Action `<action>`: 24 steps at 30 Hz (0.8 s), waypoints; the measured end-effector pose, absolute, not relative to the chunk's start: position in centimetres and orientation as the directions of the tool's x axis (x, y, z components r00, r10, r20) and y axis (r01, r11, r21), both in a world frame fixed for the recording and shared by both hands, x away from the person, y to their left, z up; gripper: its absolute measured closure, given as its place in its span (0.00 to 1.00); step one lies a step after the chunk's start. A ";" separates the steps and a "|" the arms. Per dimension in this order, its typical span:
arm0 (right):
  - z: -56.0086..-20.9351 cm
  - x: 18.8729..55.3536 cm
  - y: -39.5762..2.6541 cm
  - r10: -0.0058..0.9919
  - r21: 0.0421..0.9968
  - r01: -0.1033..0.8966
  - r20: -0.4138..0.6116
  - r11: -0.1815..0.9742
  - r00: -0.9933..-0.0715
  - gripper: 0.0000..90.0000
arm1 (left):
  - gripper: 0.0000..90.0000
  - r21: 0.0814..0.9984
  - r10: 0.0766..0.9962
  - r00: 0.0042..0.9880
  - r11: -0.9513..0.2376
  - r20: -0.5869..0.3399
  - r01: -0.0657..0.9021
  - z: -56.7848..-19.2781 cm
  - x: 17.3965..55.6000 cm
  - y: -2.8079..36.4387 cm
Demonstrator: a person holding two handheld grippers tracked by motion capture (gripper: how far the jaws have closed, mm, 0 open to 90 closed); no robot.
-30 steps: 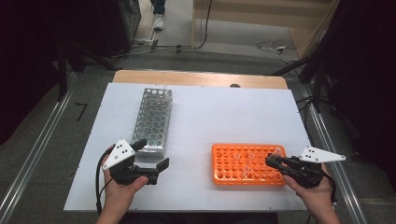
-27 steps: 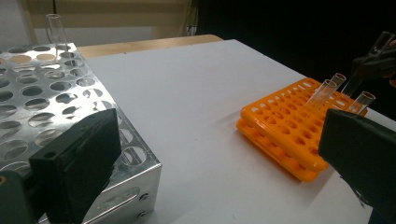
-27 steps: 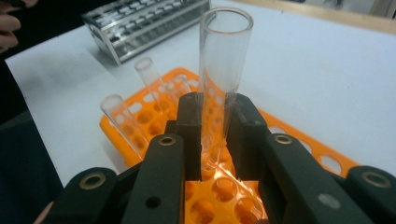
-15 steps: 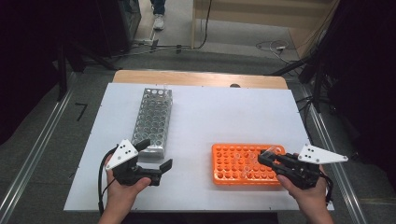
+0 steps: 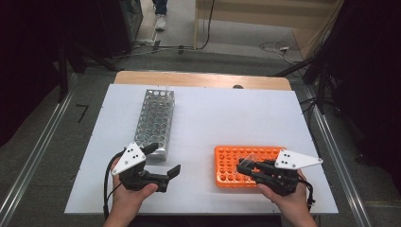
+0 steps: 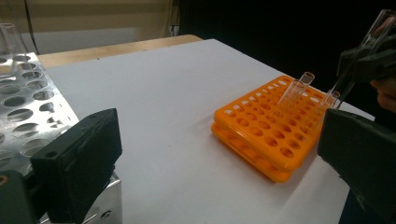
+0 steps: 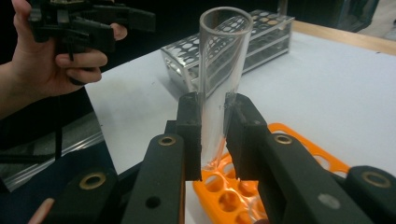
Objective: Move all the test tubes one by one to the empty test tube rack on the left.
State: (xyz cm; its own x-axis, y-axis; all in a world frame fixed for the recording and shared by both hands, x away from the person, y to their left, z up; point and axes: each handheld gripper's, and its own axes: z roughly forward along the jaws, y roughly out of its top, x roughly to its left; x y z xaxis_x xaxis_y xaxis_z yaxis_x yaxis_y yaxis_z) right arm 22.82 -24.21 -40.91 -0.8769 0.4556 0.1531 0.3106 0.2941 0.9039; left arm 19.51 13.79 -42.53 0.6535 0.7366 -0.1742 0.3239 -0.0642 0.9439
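My right gripper (image 7: 213, 135) is shut on a clear glass test tube (image 7: 219, 70), held upright with its lower end just above the holes of the orange rack (image 7: 322, 154). From above, the right gripper (image 5: 243, 166) hovers over the front middle of the orange rack (image 5: 231, 161). The left gripper view has two more tubes (image 6: 294, 93) standing in the orange rack (image 6: 261, 135), and the held tube (image 6: 369, 42) at the right edge. My left gripper (image 5: 163, 160) is open and empty, close to the near end of the metal rack (image 5: 155, 120).
The perforated metal rack (image 6: 23, 102) lies lengthwise at the left of the white table (image 5: 227, 118), with a glass tube (image 6: 9, 39) at its far side. A wooden edge (image 5: 198, 79) runs along the back. Dark floor and rails surround the table.
My right gripper has moved left along the front of the orange rack with the tube in its jaws. The left gripper has stayed by the metal rack.
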 end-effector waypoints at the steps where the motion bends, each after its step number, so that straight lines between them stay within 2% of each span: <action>1: -41.1 22.8 -23.8 0.451 0.902 0.312 0.155 0.298 -0.879 0.82 | 0.00 0.944 0.734 0.657 -0.065 -0.174 0.323 -42.5 19.5 13.7; 13: -42.5 22.3 -20.9 0.413 0.879 0.327 0.170 0.346 -0.895 0.82 | 0.02 0.945 0.687 0.704 -0.076 -0.181 0.317 -42.1 19.1 12.1; 20: -43.1 22.0 -19.5 0.405 0.866 0.332 0.169 0.375 -0.899 0.82 | 0.10 0.944 0.635 0.746 -0.079 -0.201 0.321 -41.9 18.8 10.6; 24: -43.4 21.8 -18.8 0.399 0.859 0.327 0.160 0.395 -0.903 0.82 | 0.20 0.940 0.617 0.762 -0.100 -0.198 0.325 -41.8 18.6 9.5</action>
State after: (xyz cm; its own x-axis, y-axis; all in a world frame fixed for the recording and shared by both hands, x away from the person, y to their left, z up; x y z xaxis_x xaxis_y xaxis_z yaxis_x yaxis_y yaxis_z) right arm 21.83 -18.81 -43.37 -0.9030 0.3986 0.1604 0.3268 0.3951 0.8585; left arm 18.58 9.45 -41.85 0.7620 0.6166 -0.1981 0.3253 -0.1000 0.9403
